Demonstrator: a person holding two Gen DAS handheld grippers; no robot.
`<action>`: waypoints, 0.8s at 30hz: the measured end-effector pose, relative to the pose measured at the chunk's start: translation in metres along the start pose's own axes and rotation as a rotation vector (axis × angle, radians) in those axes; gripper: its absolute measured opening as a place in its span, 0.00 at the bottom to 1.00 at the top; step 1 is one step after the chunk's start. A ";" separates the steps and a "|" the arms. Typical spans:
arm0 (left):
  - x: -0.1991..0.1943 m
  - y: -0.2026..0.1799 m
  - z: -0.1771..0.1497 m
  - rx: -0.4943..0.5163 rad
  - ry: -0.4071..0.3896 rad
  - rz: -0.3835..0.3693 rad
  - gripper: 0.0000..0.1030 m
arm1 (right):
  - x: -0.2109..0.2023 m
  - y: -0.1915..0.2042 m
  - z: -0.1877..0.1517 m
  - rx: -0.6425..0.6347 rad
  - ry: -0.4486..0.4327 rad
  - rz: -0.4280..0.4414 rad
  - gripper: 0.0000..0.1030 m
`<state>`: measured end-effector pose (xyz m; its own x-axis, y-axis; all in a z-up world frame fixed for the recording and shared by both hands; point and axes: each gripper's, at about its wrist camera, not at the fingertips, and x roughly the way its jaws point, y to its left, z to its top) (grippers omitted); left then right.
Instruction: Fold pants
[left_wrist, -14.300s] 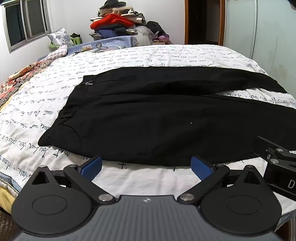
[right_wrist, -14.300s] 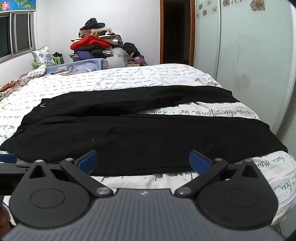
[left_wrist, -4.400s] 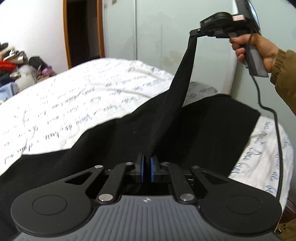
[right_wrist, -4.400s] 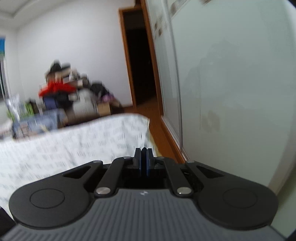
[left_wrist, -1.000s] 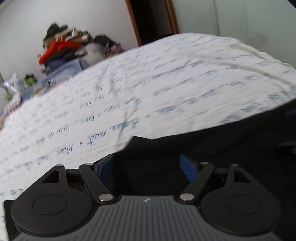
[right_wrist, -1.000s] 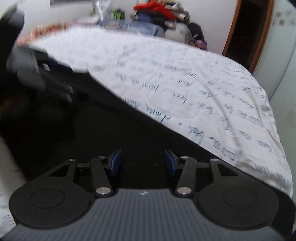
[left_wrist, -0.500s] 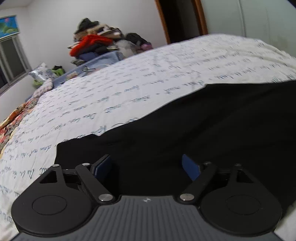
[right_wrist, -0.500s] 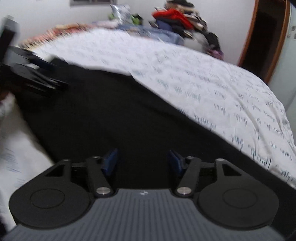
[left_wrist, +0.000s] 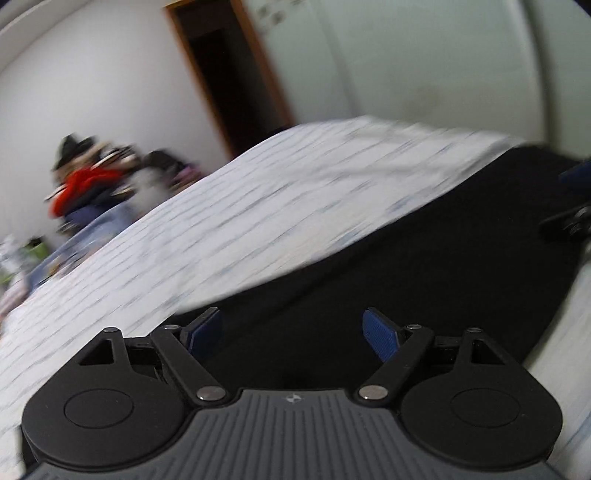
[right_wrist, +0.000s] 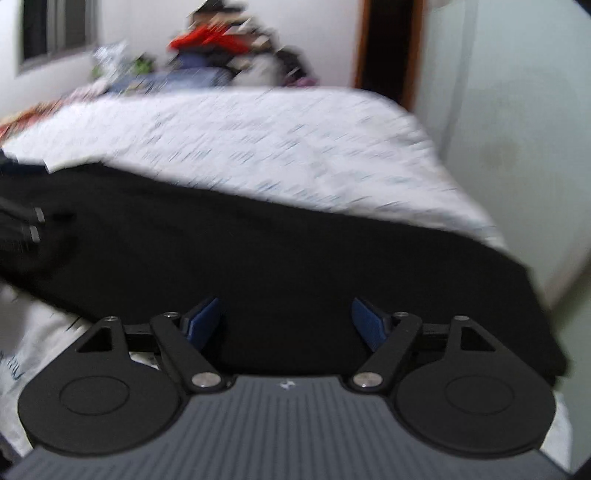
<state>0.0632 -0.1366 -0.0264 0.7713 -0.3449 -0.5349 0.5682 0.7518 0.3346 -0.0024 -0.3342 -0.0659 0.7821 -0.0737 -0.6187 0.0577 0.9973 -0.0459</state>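
1. The bed (left_wrist: 295, 206), covered in a white sheet with blue script, fills most of both wrist views; both are motion-blurred.
2. The wardrobe doors (left_wrist: 424, 62) stand pale green at 1 o'clock in the left view, with a dark doorway (left_wrist: 229, 81) at 11 o'clock of them.
3. The black pants (right_wrist: 277, 266) lie flat on the near part of the bed as one long dark band. In the right view they run from 9 o'clock to 4 o'clock; in the left view they stretch from 6 o'clock up to 2 o'clock.
4. A clothes pile (right_wrist: 214, 40) with a red garment on top sits beyond the far end of the bed, at 12 o'clock in the right view.
5. The left gripper (left_wrist: 291, 330) hovers over the pants, its blue-padded fingers (left_wrist: 380, 334) spread wide with only dark cloth seen between them.
6. The right gripper (right_wrist: 286, 319) is likewise above the pants, its fingers (right_wrist: 367, 325) held well apart and pinching nothing.
7. Part of the right gripper also shows at 3 o'clock in the left view.
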 end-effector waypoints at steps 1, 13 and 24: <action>0.004 -0.012 0.011 0.001 -0.010 -0.046 0.81 | -0.004 -0.008 -0.003 0.030 -0.012 -0.034 0.81; 0.040 -0.096 0.028 0.087 -0.010 -0.157 0.81 | -0.066 -0.146 -0.056 0.663 -0.112 -0.043 0.83; 0.039 -0.086 0.034 0.035 0.012 -0.200 0.81 | -0.035 -0.198 -0.097 1.120 -0.208 0.083 0.71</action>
<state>0.0546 -0.2343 -0.0495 0.6386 -0.4783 -0.6028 0.7195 0.6490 0.2473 -0.1011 -0.5294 -0.1111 0.8910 -0.1106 -0.4404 0.4404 0.4464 0.7789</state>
